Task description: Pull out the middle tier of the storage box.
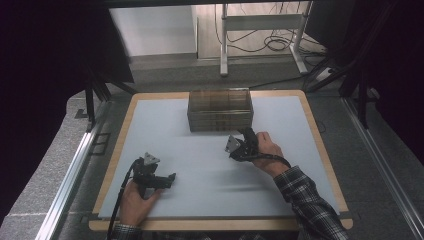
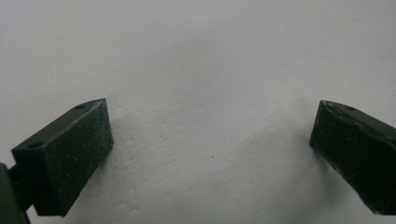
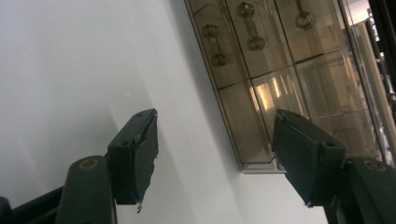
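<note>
- A clear, brown-tinted plastic organiser box point(image 1: 220, 110) is seen on the table point(image 1: 165, 130), at the middle of its far edge.
- The box is divided into compartments, with several layers visible through its front wall in the high view.
- In the right gripper view, the box point(image 3: 280, 70) is seen tilted and close up; small rounded metal-looking pieces point(image 3: 215, 44) are seen inside three of its compartments, one piece in each. What they are cannot be told.
- Two further compartments nearer the corner of the box are seen through the clear lid, with only reflections visible in them.
- The right tool point(image 1: 248, 134) is held just in front of the box, toward its right end, and is pointed at it. The right hand point(image 1: 267, 150) is wrapped around it, with a plaid sleeve point(image 1: 307, 202) behind.
- In the right gripper view, the right tool point(image 3: 215, 156) is seen spread wide, with nothing held between its jaws; the near corner of the box lies in the gap beyond them. Whether the box is touched cannot be told.
- The left tool point(image 1: 170, 178) is held well in front of the box and to its left, low over the bare table, gripped by the left hand point(image 1: 136, 200).
- In the left gripper view, the left tool point(image 2: 212, 144) is seen spread wide and empty, with only the pale table surface point(image 2: 205, 70) between its jaws.
</note>
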`<state>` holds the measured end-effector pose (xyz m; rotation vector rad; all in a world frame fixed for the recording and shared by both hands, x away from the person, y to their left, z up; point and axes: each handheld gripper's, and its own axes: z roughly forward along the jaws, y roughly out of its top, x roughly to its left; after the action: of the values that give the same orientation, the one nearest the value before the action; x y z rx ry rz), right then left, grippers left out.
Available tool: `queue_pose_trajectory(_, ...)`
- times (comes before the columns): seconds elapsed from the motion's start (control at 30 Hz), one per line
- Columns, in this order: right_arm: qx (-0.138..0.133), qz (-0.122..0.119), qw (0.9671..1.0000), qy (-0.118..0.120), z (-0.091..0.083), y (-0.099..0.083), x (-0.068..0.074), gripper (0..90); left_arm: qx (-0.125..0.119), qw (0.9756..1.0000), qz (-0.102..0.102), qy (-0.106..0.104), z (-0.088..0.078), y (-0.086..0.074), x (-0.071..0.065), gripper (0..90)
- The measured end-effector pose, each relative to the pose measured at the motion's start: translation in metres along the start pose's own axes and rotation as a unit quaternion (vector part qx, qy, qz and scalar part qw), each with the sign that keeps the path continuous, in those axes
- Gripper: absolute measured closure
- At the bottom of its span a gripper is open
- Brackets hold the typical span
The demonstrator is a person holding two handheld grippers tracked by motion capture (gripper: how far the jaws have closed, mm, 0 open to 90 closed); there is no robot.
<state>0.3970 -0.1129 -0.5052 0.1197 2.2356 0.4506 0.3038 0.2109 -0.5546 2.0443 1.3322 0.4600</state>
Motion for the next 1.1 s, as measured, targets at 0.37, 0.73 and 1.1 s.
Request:
queue_pose_trajectory(0.37,0.005,-0.038,0.9990,-0.025,0.010,0.010,0.001,35.6,0.002,1.0000,0.002,0.000,0.000,0.000,0.000,0.0)
queue_pose_trajectory(0.73,0.015,-0.077,0.9955,-0.052,0.020,0.015,0.005,39.5,0.002,1.0000,0.002,0.000,0.000,0.000,0.000,0.0)
queue_pose_trajectory(1.1,0.022,-0.094,0.9929,-0.070,0.030,0.021,0.005,40.1,0.002,1.0000,0.002,0.000,0.000,0.000,0.000,0.0)
